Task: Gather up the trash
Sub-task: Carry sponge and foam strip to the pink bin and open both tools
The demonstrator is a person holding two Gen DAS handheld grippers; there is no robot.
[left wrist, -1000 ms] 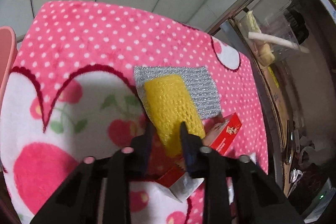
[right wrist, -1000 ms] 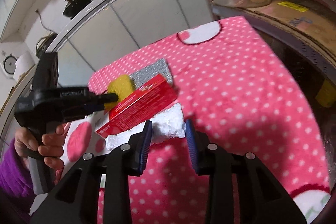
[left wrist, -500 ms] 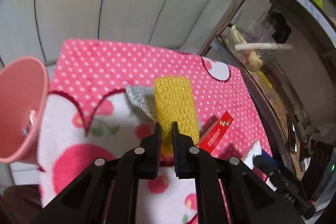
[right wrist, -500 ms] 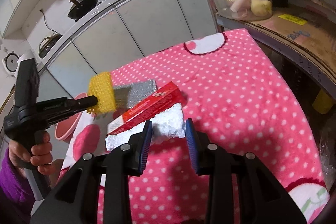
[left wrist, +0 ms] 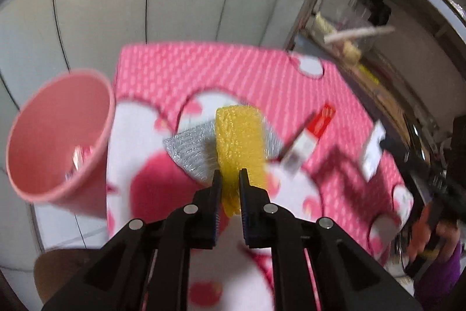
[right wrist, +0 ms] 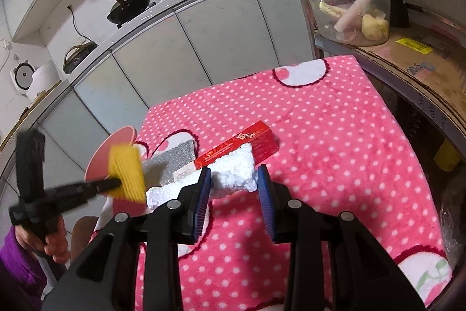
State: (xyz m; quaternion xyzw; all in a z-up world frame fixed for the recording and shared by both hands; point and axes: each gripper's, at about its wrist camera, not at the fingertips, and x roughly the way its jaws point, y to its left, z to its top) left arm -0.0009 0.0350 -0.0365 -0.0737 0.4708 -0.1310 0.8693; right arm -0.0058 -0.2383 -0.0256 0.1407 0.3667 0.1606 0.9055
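Note:
My left gripper (left wrist: pixel 230 179) is shut on a yellow knitted scrubber (left wrist: pixel 238 147) and holds it up above the table; the right wrist view shows it (right wrist: pixel 127 172) raised near the pink bin (right wrist: pixel 112 147). The pink bin (left wrist: pixel 58 136) stands at the table's left edge with some trash inside. A silver scouring pad (left wrist: pixel 192 149), a red carton (right wrist: pixel 238 149) and a white foam piece (right wrist: pixel 230 175) lie on the pink dotted cloth (right wrist: pixel 320 142). My right gripper (right wrist: pixel 234 182) is open, its jaws either side of the foam piece's near end.
Grey cabinet doors (right wrist: pixel 218 42) run behind the table, with woks on the counter above. A shelf (right wrist: pixel 407 54) at the right holds a clear container with a rolling pin. The table's right edge drops off beside that shelf.
My left gripper closed on the yellow scrubber, lifted it off the silver pad and carried it left toward the pink bin. My right gripper has stayed open by the foam piece.

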